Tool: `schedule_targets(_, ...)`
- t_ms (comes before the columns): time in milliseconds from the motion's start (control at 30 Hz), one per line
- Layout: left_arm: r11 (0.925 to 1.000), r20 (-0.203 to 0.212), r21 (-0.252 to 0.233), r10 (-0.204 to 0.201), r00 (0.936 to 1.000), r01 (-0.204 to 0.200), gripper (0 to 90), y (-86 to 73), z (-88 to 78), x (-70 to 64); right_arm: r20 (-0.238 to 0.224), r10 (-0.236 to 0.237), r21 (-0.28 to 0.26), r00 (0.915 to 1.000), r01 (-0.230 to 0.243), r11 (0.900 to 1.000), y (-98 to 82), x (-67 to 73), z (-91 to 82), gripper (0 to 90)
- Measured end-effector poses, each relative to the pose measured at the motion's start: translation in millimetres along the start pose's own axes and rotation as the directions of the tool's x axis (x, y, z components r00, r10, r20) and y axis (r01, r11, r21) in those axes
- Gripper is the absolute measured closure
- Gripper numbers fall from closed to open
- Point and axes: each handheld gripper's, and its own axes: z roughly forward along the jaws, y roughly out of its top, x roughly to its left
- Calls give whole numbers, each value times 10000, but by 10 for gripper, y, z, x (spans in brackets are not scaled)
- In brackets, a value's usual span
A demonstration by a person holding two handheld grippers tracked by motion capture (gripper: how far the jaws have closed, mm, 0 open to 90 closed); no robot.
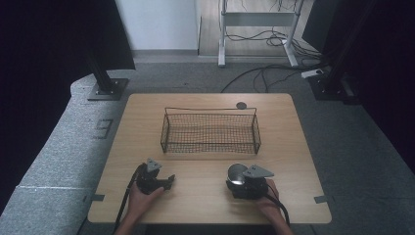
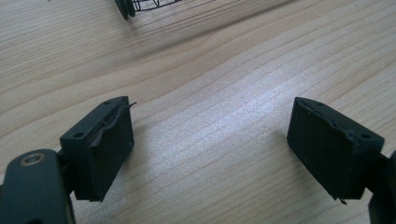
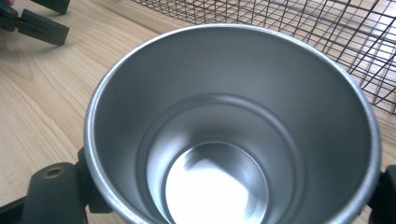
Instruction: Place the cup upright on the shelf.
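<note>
High view: a wire mesh basket stands on the middle of the wooden tabletop, with a small dark round disc on the tabletop just behind its far right corner. Both tools sit on the near side of the basket, well apart from each other.

The right tool is gripped by the person's right hand at the near right of the tabletop. It holds a metal cup, open end up, close to the near wall of the basket but clear of it. Right gripper view: the metal cup sits between the two jaws, one on each side of its wall, clamped against it. The cup interior is bare steel with a bright reflective base. The basket mesh runs across the upper right.

The left tool is gripped by the left hand at the near left, jaws pointing toward the right tool. Left gripper view: the left tool stands with its jaws spread wide over bare tabletop, nothing between them. A corner of the basket appears at the top edge.
</note>
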Motion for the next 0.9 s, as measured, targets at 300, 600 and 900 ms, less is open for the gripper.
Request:
schedule_targets(300,10000,10,2,7,10000,-7,144,3,3,0,-226,0,-161,9997,-3,9999,44,-29,-89,182)
schedule_targets(600,10000,28,-5,29,10000,-29,144,11,12,0,-191,66,-354,9998,-72,9993,102,-60,-167,182)
schedule_targets(900,10000,26,-7,26,10000,-26,144,11,12,-1,-281,159,-774,9995,-181,9968,286,-127,-332,182)
